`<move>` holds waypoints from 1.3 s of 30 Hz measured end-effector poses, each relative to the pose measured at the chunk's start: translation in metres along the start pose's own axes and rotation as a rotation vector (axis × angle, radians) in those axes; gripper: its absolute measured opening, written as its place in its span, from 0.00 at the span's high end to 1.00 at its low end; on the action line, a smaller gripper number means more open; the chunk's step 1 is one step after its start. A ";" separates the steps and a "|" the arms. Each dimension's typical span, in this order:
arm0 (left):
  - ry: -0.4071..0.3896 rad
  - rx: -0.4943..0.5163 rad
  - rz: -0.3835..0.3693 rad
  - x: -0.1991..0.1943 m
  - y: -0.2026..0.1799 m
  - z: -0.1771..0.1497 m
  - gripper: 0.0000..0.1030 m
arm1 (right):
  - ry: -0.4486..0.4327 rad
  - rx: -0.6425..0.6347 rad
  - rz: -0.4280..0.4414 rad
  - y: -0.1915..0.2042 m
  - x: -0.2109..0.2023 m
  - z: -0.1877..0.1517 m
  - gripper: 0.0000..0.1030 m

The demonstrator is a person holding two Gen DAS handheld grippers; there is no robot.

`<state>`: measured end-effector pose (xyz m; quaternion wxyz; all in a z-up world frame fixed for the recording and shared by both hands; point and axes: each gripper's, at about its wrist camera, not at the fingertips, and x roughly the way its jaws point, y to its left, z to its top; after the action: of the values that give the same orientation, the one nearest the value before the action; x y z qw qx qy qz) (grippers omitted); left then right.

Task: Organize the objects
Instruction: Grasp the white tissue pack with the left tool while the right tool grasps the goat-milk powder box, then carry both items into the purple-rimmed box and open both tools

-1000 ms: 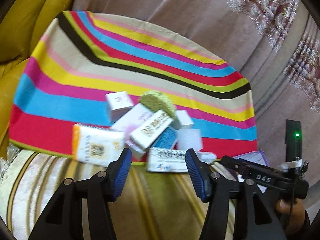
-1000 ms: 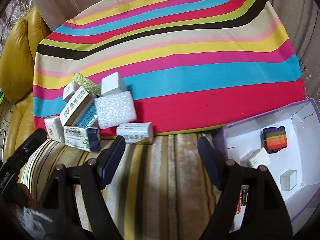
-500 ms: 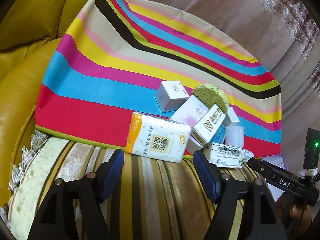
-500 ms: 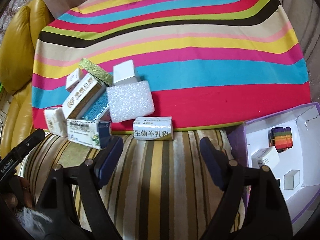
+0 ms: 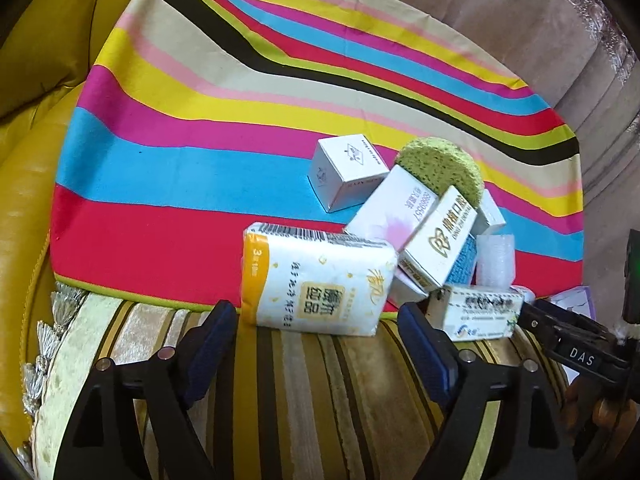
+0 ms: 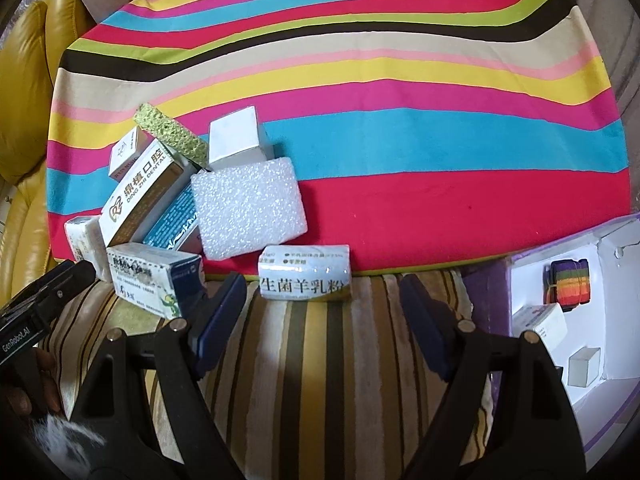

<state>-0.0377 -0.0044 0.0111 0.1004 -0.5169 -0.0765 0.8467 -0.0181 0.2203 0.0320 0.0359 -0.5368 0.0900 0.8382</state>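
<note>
Our left tool (image 5: 316, 344) points down at the tissue pack (image 5: 318, 280), which lies at twelve o'clock just beyond its blue pads, straddling the near edge of the striped cloth (image 5: 200, 168) and the striped cushion (image 5: 320, 392); the jaws are opening and nothing sits between them. At two o'clock from that pack the clutter is piled: a dental box (image 5: 442, 240) leaning on a pink-flowered box (image 5: 394, 210), a small white cube box (image 5: 348, 172), a green sponge (image 5: 440, 166) behind, and a green-printed medicine box (image 5: 478, 316) close to the right pad. Our right tool (image 6: 320, 316) stands released and empty, with the goat milk powder pack (image 6: 305, 272) at twelve o'clock, just past its pads on the cloth's edge. A white foam block (image 6: 248, 212) lies at eleven o'clock of that pack, touching the pile, with a white box (image 6: 236, 140) behind it. At three o'clock the purple-edged tray (image 6: 492, 300) holds a rainbow-striped bundle (image 6: 568, 286), a small white box (image 6: 540, 320) and a white cube (image 6: 584, 366), set apart from one another.
</note>
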 end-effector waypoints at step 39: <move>-0.175 0.043 0.063 -0.043 -0.028 -0.021 0.26 | -0.088 -0.024 0.036 -0.008 -0.029 -0.022 0.51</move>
<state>0.0024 0.0125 0.0448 0.0777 -0.4409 -0.0507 0.8928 0.0148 0.2257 0.0487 0.0184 -0.4980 0.0876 0.8625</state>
